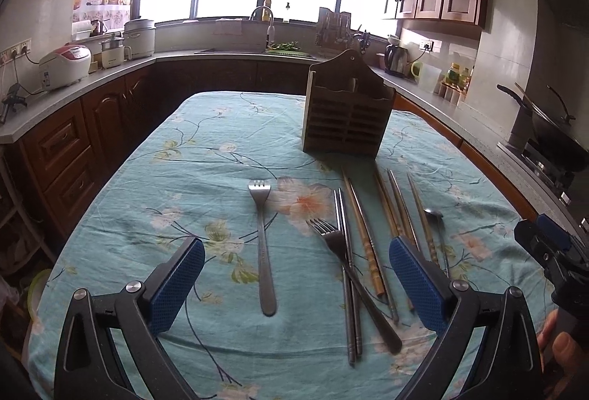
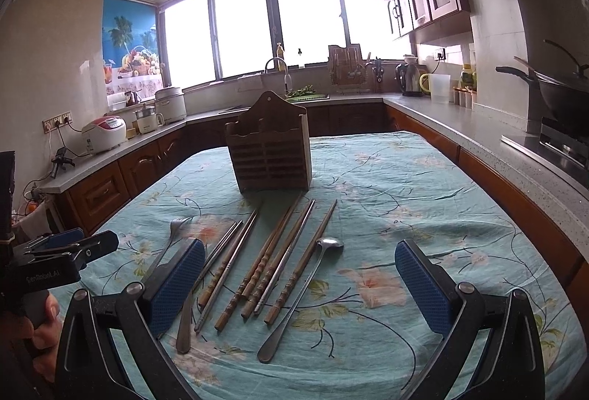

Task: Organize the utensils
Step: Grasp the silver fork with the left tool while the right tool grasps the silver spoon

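Note:
A wooden slatted utensil holder (image 1: 348,112) (image 2: 270,149) stands upright on the floral blue tablecloth (image 1: 184,160). In front of it lie loose utensils. One fork (image 1: 262,238) lies alone between my left gripper's fingers. A second fork (image 1: 349,274) rests across a pair of metal chopsticks (image 1: 348,289). Several wooden chopsticks (image 1: 366,234) (image 2: 265,263) and a long spoon (image 1: 436,227) (image 2: 305,289) lie to the right. My left gripper (image 1: 296,249) hovers open and holds nothing. My right gripper (image 2: 300,249) is open above the chopsticks and spoon, also holding nothing.
Kitchen counters (image 1: 92,76) wrap around the table, with rice cookers (image 1: 64,65) on the left, a sink under the windows, and a kettle (image 2: 410,79) and a wok (image 2: 552,87) on the right. A hand holds each gripper's handle at the frame edges.

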The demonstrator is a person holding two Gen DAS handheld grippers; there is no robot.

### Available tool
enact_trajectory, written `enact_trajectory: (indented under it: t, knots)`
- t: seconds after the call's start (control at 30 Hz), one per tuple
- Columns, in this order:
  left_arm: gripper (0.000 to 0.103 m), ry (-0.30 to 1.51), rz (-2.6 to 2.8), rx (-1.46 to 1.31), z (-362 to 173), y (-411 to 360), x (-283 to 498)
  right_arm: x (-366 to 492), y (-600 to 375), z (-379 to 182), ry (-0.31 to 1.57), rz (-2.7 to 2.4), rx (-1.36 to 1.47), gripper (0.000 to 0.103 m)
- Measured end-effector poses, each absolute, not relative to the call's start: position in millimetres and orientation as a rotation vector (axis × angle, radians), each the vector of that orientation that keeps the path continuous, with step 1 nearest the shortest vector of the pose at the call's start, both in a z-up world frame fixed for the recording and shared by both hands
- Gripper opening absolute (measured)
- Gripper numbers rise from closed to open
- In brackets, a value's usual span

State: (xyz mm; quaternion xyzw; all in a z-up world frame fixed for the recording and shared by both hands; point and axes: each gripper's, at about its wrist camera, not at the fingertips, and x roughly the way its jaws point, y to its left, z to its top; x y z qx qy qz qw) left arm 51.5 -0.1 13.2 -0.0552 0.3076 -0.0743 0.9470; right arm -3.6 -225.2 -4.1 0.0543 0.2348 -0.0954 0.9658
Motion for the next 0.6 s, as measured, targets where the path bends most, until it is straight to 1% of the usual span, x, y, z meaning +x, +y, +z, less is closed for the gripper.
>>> enact_trajectory:
  t: [0.13, 0.17, 0.23, 0.3, 0.37, 0.4, 0.47, 0.5, 0.57, 0.6]
  knots:
    - [0.094, 0.681, -0.189, -0.128, 15.8, 3.6, 73.5, 11.3, -234.4, -7.7, 0.529, -0.177, 0.147, 0.102]
    - [0.093, 0.696, -0.197, -0.138, 16.3, 5.7, 78.7, 13.6, -236.6, -8.9, 0.54, -0.175, 0.154, 0.1]
    - [0.089, 0.726, -0.214, -0.154, 16.4, 9.7, 88.5, 21.7, -242.2, -12.1, 0.572, -0.17, 0.175, 0.094]
    - [0.082, 0.755, -0.232, -0.163, 15.2, 9.6, 98.2, 29.4, -249.4, -15.8, 0.602, -0.171, 0.201, 0.079]
    - [0.072, 0.791, -0.249, -0.17, 12.8, 9.0, 108.3, 37.2, -255.5, -20.6, 0.63, -0.182, 0.225, 0.071]
    - [0.07, 0.811, -0.257, -0.173, 10.7, 7.7, 114.9, 42.0, -259.4, -23.2, 0.646, -0.185, 0.238, 0.068]
    - [0.06, 0.853, -0.278, -0.178, 5.9, 6.4, 126.5, 49.0, -266.0, -27.9, 0.673, -0.18, 0.272, 0.063]
    - [0.058, 0.874, -0.287, -0.178, 3.3, 5.6, 132.3, 53.2, -269.4, -31.0, 0.691, -0.183, 0.285, 0.06]
    - [0.05, 0.912, -0.304, -0.185, -0.7, 3.6, 142.5, 60.6, -274.9, -37.8, 0.73, -0.183, 0.31, 0.056]
    - [0.048, 0.928, -0.31, -0.187, -3.9, 1.7, 149.2, 64.6, -278.1, -41.6, 0.75, -0.18, 0.324, 0.055]
